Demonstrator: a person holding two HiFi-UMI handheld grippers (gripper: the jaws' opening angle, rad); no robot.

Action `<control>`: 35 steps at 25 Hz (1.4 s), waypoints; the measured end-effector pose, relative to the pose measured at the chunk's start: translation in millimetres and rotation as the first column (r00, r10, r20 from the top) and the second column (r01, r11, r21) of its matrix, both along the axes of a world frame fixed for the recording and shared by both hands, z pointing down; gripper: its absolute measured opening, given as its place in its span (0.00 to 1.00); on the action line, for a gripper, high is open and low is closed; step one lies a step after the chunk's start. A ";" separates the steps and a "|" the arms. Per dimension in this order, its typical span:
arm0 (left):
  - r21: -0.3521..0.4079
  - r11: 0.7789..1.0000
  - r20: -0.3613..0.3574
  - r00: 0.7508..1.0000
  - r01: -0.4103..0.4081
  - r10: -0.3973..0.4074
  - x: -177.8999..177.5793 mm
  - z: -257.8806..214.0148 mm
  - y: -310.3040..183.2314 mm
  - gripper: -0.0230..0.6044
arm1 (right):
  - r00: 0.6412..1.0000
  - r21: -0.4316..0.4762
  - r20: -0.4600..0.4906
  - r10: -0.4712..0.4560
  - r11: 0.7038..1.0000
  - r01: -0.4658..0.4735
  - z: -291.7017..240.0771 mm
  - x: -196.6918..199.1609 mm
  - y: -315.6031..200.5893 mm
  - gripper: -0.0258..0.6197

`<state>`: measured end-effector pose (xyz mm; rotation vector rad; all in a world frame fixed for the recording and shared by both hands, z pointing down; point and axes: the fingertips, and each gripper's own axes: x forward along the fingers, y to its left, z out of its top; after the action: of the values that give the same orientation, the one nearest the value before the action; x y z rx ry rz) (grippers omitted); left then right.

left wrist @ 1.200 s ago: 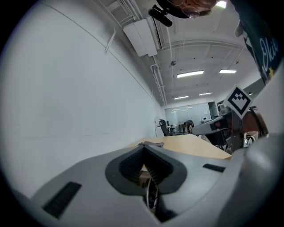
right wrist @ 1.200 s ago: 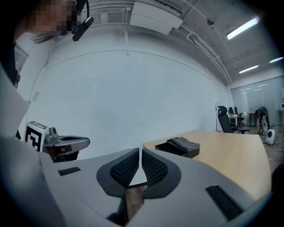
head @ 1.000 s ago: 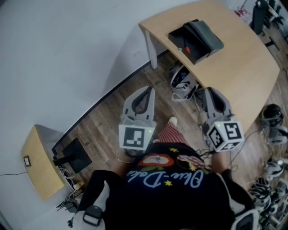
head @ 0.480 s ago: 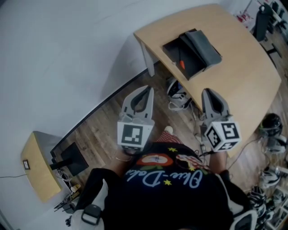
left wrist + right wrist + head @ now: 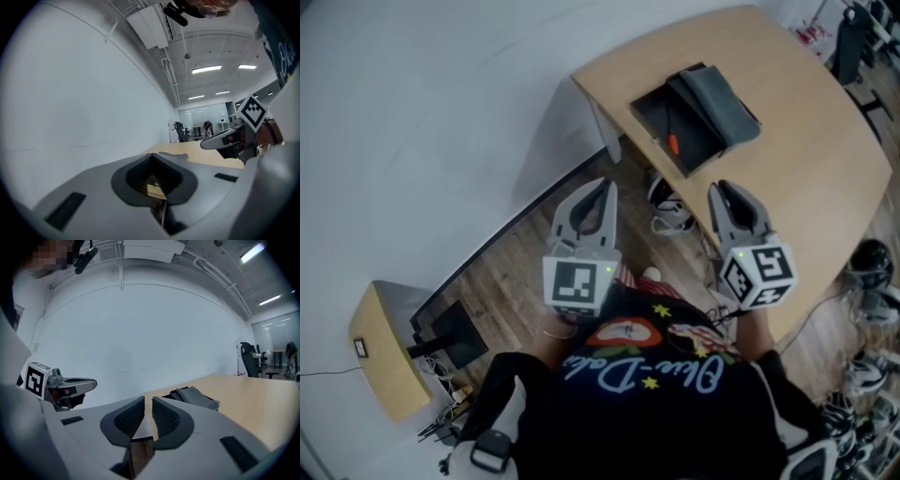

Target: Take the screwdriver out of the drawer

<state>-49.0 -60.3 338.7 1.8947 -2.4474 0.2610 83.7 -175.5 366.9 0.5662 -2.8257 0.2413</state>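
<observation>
An orange-handled screwdriver (image 5: 672, 141) lies in an open black drawer (image 5: 661, 112) on the wooden table (image 5: 806, 169). A grey cover (image 5: 717, 98) rests on the drawer's right part and also shows in the right gripper view as the grey cover (image 5: 194, 396). My left gripper (image 5: 606, 185) hangs over the floor short of the table's corner, shut and empty; in its own view the left gripper (image 5: 154, 157) points toward the table edge. My right gripper (image 5: 717, 187) is at the table's near edge, below the drawer. The right gripper (image 5: 148, 399) is shut with only a thin slit, holding nothing.
Shoes (image 5: 670, 211) lie on the wood floor under the table edge. A small wooden cabinet (image 5: 384, 356) stands at the left by the white wall (image 5: 441, 122). Dark gear (image 5: 867, 239) sits on the floor at the right. An office chair (image 5: 247, 359) stands far off.
The table and drawer have drifted left and nearer in the head view as I step toward them. Both grippers stay level and empty; the right one has edged left toward the drawer.
</observation>
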 end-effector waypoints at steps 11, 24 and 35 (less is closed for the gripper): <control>0.013 0.994 0.015 0.994 -0.107 0.107 -29.7 8.0 -64.2 0.04 | 0.995 0.023 -0.094 0.016 1.000 -0.014 23.5 -43.2 -40.0 0.11; 0.012 0.964 -0.024 0.963 -0.267 0.267 -99.2 16.9 -139.4 0.04 | 0.953 -0.049 -0.297 0.061 0.996 -0.079 77.2 -126.6 -83.8 0.16; -0.004 0.923 -0.056 0.922 -0.384 0.384 -138.7 32.4 -172.3 0.04 | 0.881 -0.138 -0.469 0.063 0.980 -0.144 141.9 -169.3 -118.0 0.17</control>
<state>-187.7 -232.6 371.1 2.3297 -2.0129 0.2322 -85.6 -293.5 508.8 0.6402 -2.2902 0.3155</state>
